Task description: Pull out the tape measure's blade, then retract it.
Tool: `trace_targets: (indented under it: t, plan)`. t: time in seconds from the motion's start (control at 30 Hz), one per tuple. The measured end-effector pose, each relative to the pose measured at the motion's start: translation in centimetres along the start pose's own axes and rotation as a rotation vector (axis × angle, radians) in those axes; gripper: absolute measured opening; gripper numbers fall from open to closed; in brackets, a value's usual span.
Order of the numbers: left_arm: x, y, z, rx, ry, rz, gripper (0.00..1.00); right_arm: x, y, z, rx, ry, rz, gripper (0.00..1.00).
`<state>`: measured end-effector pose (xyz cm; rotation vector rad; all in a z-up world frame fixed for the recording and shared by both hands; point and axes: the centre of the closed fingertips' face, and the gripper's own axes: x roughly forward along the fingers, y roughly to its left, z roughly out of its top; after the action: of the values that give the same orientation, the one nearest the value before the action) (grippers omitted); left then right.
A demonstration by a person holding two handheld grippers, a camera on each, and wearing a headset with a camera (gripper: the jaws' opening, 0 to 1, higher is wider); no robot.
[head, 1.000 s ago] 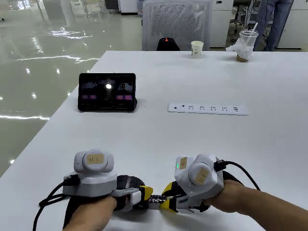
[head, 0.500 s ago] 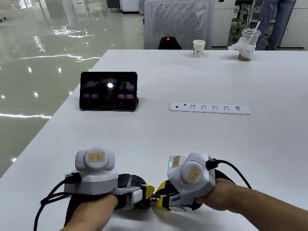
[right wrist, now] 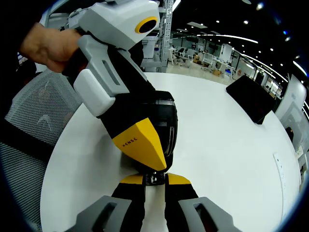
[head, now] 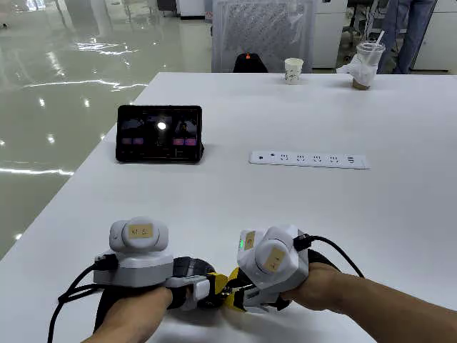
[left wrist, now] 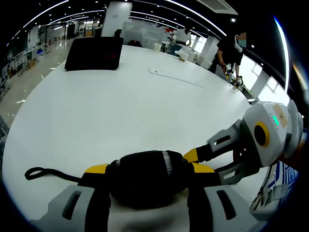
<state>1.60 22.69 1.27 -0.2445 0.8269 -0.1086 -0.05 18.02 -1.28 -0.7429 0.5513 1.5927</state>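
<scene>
one tape measure [left wrist: 145, 176], two grippers [head: 205, 289] [head: 235, 296]

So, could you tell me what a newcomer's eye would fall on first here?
Most likely the two grippers meeting at the near edge of the white table: the left gripper clamps the black tape measure, and the right gripper pinches its blade tip close against it. Behind them, a dark tablet stands to the left and a white power strip lies mid-table.

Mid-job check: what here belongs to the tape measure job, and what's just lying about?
Job: tape measure, blade, left gripper, right gripper.
Lying about: tablet, power strip, paper cup, plastic cup.
</scene>
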Motion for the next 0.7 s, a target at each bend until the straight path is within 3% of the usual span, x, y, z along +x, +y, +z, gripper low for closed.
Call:
trace_targets:
  t: [0.53,0.7]
  plan:
    - [-0.04,-0.04,-0.03,0.006,0.008,0.009,0.61,-0.08,0.03,0.04,0.010,0.010,-0.014,0.13]
    - [-0.01,-0.03,-0.02,0.007,0.010,0.014,0.62,-0.70,-0.26,0.22,0.067,-0.019,-0.022,0.15]
